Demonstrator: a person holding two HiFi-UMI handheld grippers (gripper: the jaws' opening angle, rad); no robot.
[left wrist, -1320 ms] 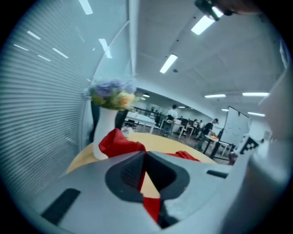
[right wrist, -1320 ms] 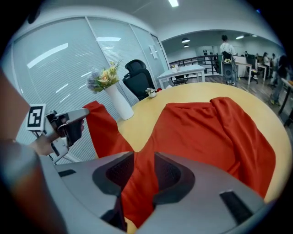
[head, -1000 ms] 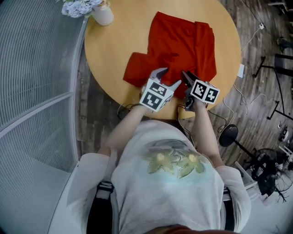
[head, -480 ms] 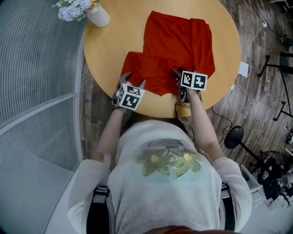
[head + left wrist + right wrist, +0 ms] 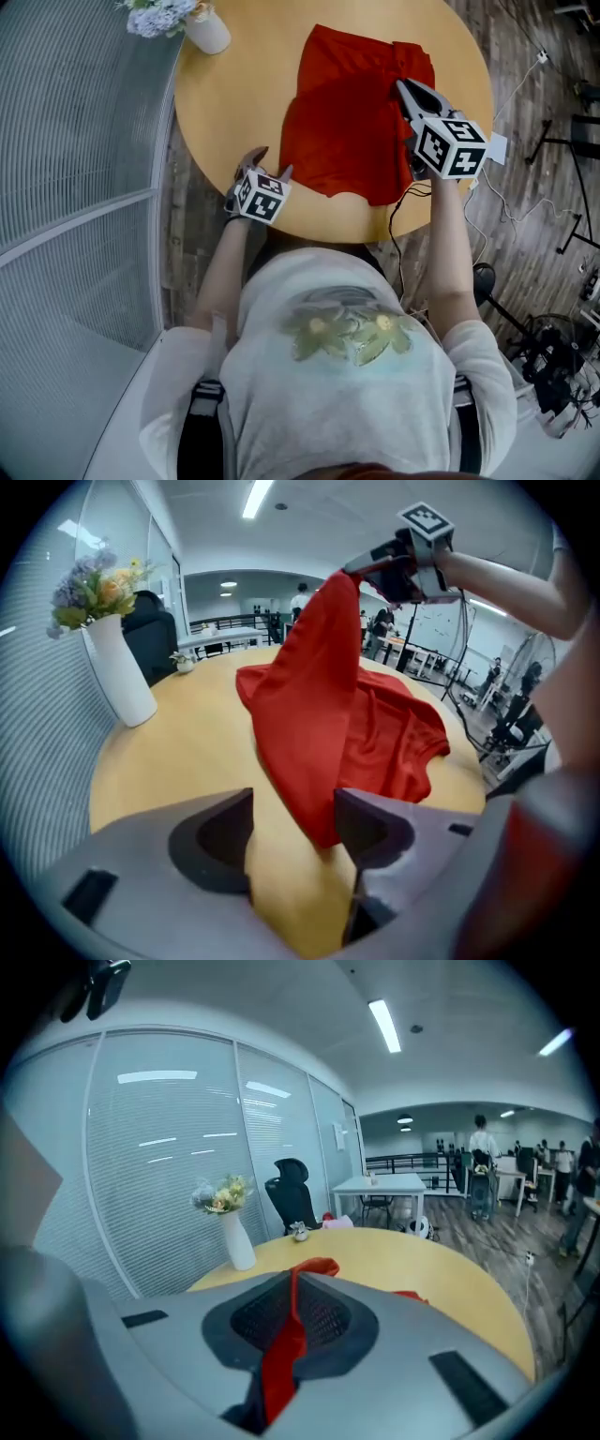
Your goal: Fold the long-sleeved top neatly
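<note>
Two tools, two jobs: my right tool (image 5: 405, 86) has just been closing and now pinches a strip of the red top (image 5: 342, 141). It holds that edge raised off the counter (image 5: 234, 103), I judge so it can swing across the body as a fold. My left tool (image 5: 270, 161) hangs at the near rim with jaws apart, the top's lowest corner between them but unpressed, placed to pin the hem, I reckon. The rest of the top lies spread mid-counter, well apart from the vase (image 5: 208, 30)
</note>
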